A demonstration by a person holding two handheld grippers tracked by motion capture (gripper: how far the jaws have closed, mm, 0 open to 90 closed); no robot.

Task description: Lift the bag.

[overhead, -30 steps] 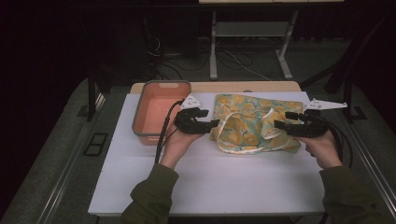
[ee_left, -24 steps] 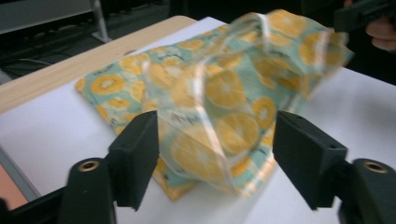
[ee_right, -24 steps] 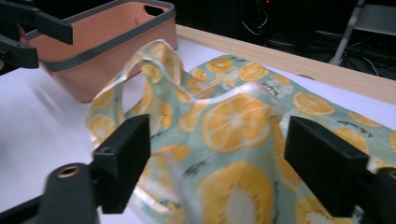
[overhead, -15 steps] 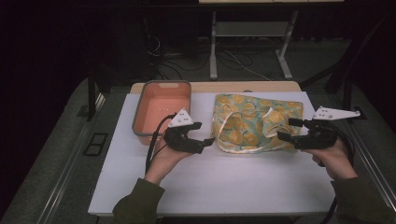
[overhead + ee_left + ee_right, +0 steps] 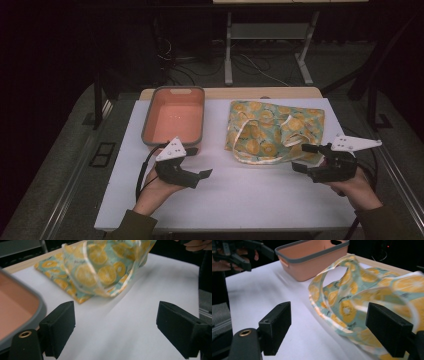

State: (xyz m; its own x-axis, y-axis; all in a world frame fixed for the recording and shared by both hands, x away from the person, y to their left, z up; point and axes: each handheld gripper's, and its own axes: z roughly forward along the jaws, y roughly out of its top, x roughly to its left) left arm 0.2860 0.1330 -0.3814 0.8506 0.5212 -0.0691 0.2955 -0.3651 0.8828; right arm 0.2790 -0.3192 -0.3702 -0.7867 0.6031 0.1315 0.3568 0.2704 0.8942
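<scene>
A teal cloth bag printed with yellow citrus slices (image 5: 272, 129) lies flat on the white table, its pale handles looped on top. The same bag (image 5: 100, 267) lies beyond my left jaws and, as the bag (image 5: 362, 295), close before my right jaws. An empty salmon-pink bin with a grey rim (image 5: 175, 116) stands left of it. My left gripper (image 5: 202, 175) is open, hovering in front of the bin, holding nothing. My right gripper (image 5: 302, 157) is open at the bag's near right corner, holding nothing.
The white table top (image 5: 240, 195) stretches wide in front of the bag and bin. A wooden edge (image 5: 225, 93) runs along the back. Dark floor, cables and a metal stand's legs (image 5: 229, 60) lie beyond. Black cables trail from both grippers.
Both grippers have let go of the bag and drawn back toward the near edge. The bag has settled flat on the table.
</scene>
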